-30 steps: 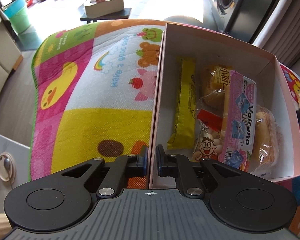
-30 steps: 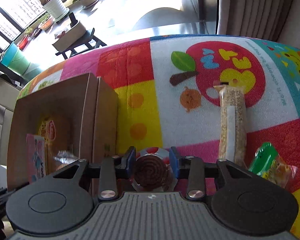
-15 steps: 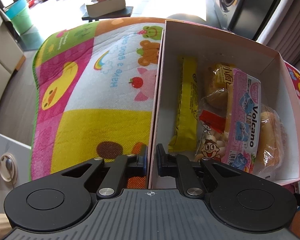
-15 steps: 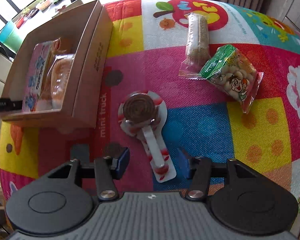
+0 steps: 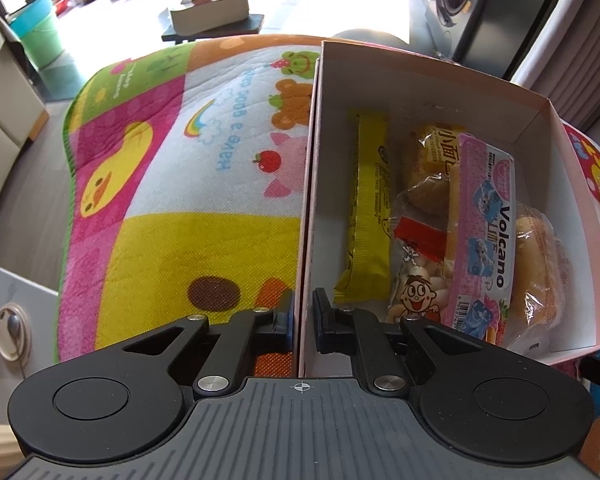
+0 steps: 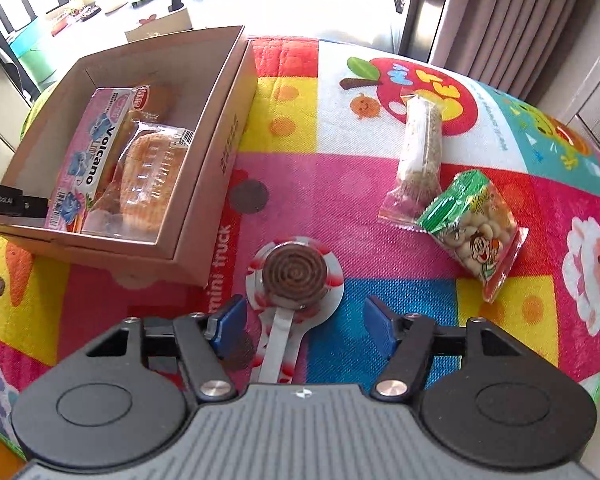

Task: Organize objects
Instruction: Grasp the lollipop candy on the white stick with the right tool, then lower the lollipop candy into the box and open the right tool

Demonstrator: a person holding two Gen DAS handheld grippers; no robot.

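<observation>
A cardboard box [image 5: 380,76] holds a yellow bar [image 5: 370,208], a pink Volcano pack [image 5: 486,236], bread rolls and a small cartoon snack bag. My left gripper [image 5: 302,314] is shut on the box's left wall, one finger inside and one outside. In the right wrist view the same box [image 6: 216,160] sits at left. A brown spiral lollipop [image 6: 294,274] in a red-and-white wrapper lies flat on the mat, stick toward me. My right gripper [image 6: 304,318] is open, its blue pads either side of the lollipop's stick, not touching. A grain bar [image 6: 418,148] and a green peanut bag [image 6: 474,224] lie further right.
A colourful cartoon mat [image 6: 324,184] covers a rounded table. Beyond it are a low stool with a tissue box [image 5: 208,12], a green bucket [image 5: 40,36], plant pots, curtains [image 6: 512,20] and a washing machine. The left gripper's body [image 6: 4,200] shows at the box's near-left corner.
My right gripper let go of the lollipop a second ago, pulled back and up, and now sits lower and closer over it with jaws open. The left gripper kept its hold on the box wall.
</observation>
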